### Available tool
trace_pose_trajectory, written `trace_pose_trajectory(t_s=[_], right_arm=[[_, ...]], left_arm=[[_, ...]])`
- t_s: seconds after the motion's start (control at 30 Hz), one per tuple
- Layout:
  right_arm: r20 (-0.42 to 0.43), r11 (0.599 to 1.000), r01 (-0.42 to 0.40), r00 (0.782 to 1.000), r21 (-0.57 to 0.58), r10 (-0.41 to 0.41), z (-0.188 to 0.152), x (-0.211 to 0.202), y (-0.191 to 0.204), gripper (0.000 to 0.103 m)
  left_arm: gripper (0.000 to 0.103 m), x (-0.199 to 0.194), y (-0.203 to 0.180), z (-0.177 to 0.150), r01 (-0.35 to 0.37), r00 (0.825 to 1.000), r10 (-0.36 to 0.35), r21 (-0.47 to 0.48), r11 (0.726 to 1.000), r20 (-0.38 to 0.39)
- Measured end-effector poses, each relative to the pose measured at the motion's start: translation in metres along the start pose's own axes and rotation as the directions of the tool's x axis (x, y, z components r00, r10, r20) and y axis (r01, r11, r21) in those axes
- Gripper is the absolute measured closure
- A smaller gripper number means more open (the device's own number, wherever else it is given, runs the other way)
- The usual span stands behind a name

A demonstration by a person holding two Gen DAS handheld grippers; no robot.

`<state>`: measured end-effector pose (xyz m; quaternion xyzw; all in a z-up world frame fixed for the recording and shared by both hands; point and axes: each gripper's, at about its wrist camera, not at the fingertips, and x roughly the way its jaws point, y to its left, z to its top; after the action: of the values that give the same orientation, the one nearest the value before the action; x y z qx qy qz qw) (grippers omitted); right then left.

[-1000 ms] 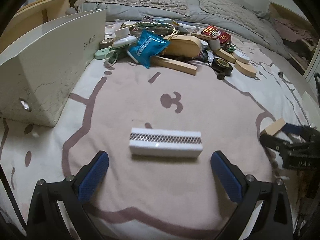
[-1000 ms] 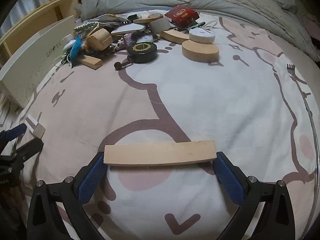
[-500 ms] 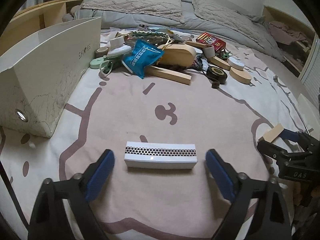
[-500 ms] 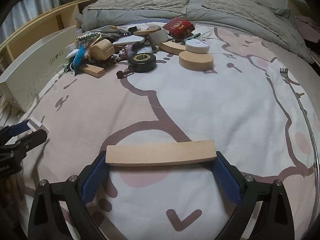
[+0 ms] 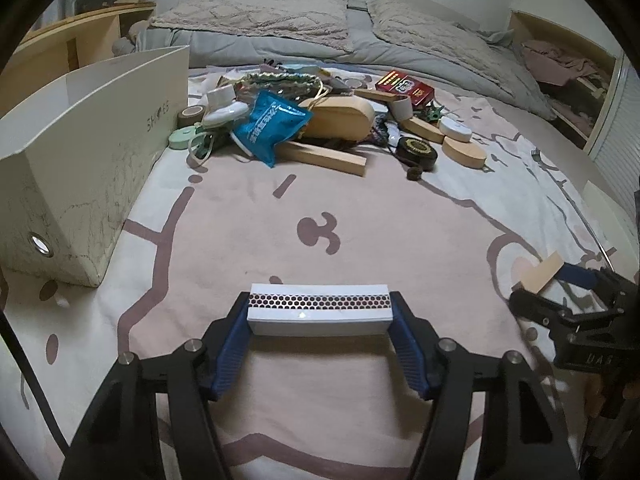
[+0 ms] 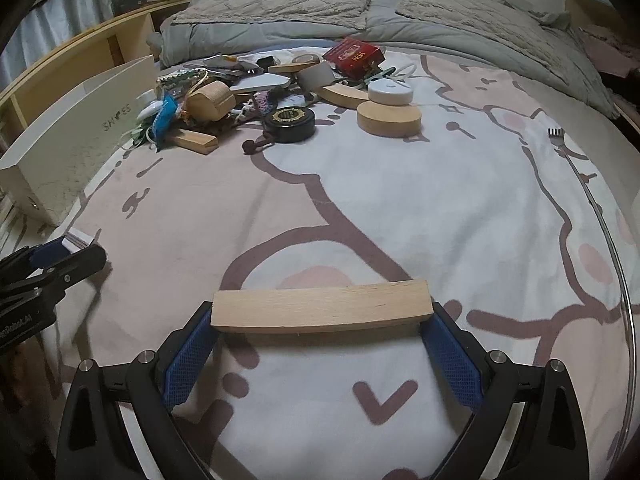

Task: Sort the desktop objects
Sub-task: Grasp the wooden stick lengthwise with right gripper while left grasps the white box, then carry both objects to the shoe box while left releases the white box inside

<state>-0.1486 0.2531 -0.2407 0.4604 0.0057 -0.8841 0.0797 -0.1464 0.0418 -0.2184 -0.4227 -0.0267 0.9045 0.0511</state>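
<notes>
Now the left gripper [image 5: 319, 316] has just been closing its jaws, and its blue pads [image 5: 232, 344] press on both short ends of one white matchbox [image 5: 318, 314], which sits crosswise between them at about 6 o'clock in the left wrist view, over the pink patterned bedspread [image 5: 320, 208]. Likewise the right gripper [image 6: 322, 312] is clamped on one curved wooden block [image 6: 322, 306], a pad at each end, at 6 o'clock in its own view. Toward 12 o'clock lies the heap of unsorted things: one blue snack packet [image 5: 270, 124], one red box [image 5: 404, 86], one black round tin [image 5: 416, 150], one white round case [image 6: 390, 92], one round wooden disc [image 6: 389, 118], one straight wooden bar [image 5: 328, 156] and one large rounded wooden block [image 5: 340, 118]. One white shoe box [image 5: 80, 160] stands open at 9 o'clock, just beside the heap. Two pillows [image 5: 256, 20] rest beyond, at 12 o'clock.
</notes>
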Motion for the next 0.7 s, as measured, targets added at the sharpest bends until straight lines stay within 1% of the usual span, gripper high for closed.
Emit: trace_pose_trajectory(t_s=[0.2,0.37,0.53,0.7], right_arm=[[-0.002,1.0,0.001,1.0,0.005,-0.001,-0.002,-0.006,0.006,0.004],[0.015,1.0,0.007,1.0,0.015,-0.007,0.0,-0.016,0.008,0.004],[0.05,1.0,-0.001,0.999,0.018,0.0,0.008,-0.032,0.013,0.004],[0.088,1.0,0.002,0.996,-0.018,-0.001,0.024,-0.049,0.026,0.004]], left_arm=[[0.037,-0.007,0.001,0.003,-0.002,1.0,0.002,-0.011,1.0,0.017],[0.037,-0.017,0.003,0.007,-0.006,0.999,0.006,-0.018,1.0,0.044],[0.037,-0.036,0.005,0.015,-0.03,0.993,0.03,-0.004,1.0,0.114],[0.037,-0.057,0.011,0.029,-0.035,0.984,0.035,-0.006,0.999,0.176]])
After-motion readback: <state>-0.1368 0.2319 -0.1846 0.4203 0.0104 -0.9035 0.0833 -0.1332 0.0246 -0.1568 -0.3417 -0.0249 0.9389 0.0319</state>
